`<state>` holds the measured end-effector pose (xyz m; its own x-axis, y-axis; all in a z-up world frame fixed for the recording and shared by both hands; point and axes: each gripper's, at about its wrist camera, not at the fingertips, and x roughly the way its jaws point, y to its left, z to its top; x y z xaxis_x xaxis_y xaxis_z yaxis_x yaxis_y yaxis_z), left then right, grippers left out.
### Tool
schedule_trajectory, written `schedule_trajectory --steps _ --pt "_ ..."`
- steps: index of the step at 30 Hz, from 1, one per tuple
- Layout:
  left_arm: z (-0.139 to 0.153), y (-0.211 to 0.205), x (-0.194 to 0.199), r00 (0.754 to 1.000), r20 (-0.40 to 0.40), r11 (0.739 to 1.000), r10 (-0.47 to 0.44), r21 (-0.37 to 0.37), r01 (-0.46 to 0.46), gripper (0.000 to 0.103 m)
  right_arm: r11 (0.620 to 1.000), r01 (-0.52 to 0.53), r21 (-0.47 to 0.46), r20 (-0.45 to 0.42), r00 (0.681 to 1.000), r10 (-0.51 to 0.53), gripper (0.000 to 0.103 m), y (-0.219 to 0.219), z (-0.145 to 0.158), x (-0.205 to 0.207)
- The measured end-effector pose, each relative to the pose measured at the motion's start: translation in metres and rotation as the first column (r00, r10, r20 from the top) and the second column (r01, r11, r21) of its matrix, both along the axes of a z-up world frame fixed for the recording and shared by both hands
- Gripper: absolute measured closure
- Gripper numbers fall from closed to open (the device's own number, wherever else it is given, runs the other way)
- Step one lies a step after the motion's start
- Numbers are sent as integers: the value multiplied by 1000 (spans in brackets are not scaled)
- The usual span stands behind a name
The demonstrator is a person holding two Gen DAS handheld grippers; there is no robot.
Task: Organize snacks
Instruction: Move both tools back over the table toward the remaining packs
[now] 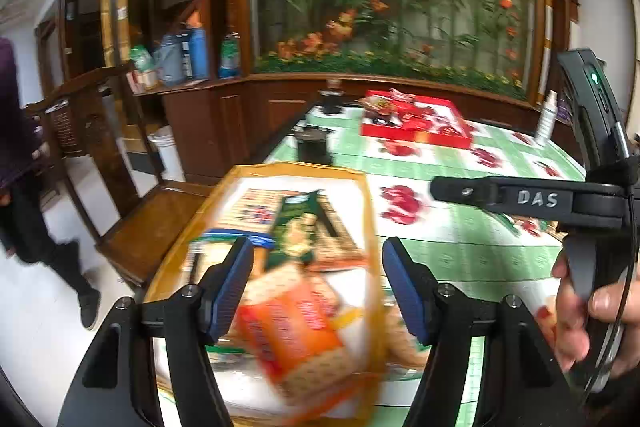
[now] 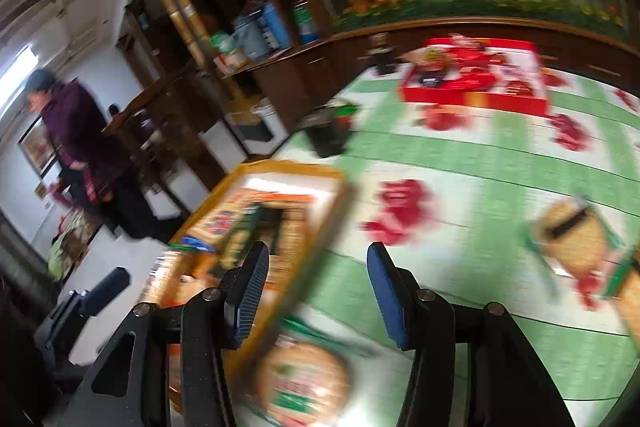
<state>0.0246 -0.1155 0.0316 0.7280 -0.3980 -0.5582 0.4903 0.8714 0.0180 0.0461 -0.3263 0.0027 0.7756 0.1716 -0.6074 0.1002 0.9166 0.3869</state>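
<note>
The yellow tray [image 1: 362, 203] at the table's near-left corner already holds several packs: an orange cracker pack [image 1: 296, 327] at the front, a green pack [image 1: 298, 227] behind it toward 12 o'clock, and a flat biscuit box under both. That much looks sorted, though blur hides the details.

The left gripper [image 1: 318, 287] hovers over the orange pack with fingers wide and nothing between them. The right gripper [image 2: 316, 291] is also spread wide and empty, over the tray's right edge [image 2: 320, 227].

Still loose on the green cloth [image 2: 480, 163]: a round cookie pack [image 2: 302, 383] at 6 o'clock below the right gripper, and a tan pack [image 2: 572, 239] at 3 o'clock. The red box [image 2: 472, 95] at 12 o'clock holds more snacks. I judge the task about half done.
</note>
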Motion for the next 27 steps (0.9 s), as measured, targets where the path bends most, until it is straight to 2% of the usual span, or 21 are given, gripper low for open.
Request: schedule_trajectory --steps 4,6,9,11,14,15,20,23,24,27 --pt "-4 -21 -8 998 -28 999 -50 14 50 37 988 152 -36 5 988 -152 47 -62 -5 -42" --pt "-8 -35 -14 996 -32 996 -82 30 83 37 966 257 -18 11 966 -257 47 -104 -9 -67" --pt "-15 -58 -24 989 -49 989 -137 51 139 37 892 451 0 -29 892 -451 47 -164 -15 -98" --pt "-22 -72 -31 980 -76 981 -182 52 187 37 846 532 36 -55 847 -530 47 -197 -22 -115" --pt "-31 -88 -40 968 -103 970 -229 65 236 37 773 635 17 -109 769 -630 48 -232 -34 -129" --pt "-35 -95 -44 963 -108 964 -247 76 256 37 761 648 15 -116 757 -643 48 -239 -38 -130" --pt "-45 -108 -59 948 -121 946 -295 103 308 37 745 666 39 -149 741 -655 48 -258 -54 -124" --pt "-48 -109 -63 945 -120 942 -306 109 318 37 744 668 -19 -174 730 -661 48 -256 -59 -120" --pt "-49 -109 -63 944 -123 941 -306 110 320 37 751 660 -16 -193 735 -650 48 -253 -62 -118" --pt "-49 -106 -60 946 -128 945 -298 105 311 37 779 624 70 -247 767 -592 47 -246 -71 -113"
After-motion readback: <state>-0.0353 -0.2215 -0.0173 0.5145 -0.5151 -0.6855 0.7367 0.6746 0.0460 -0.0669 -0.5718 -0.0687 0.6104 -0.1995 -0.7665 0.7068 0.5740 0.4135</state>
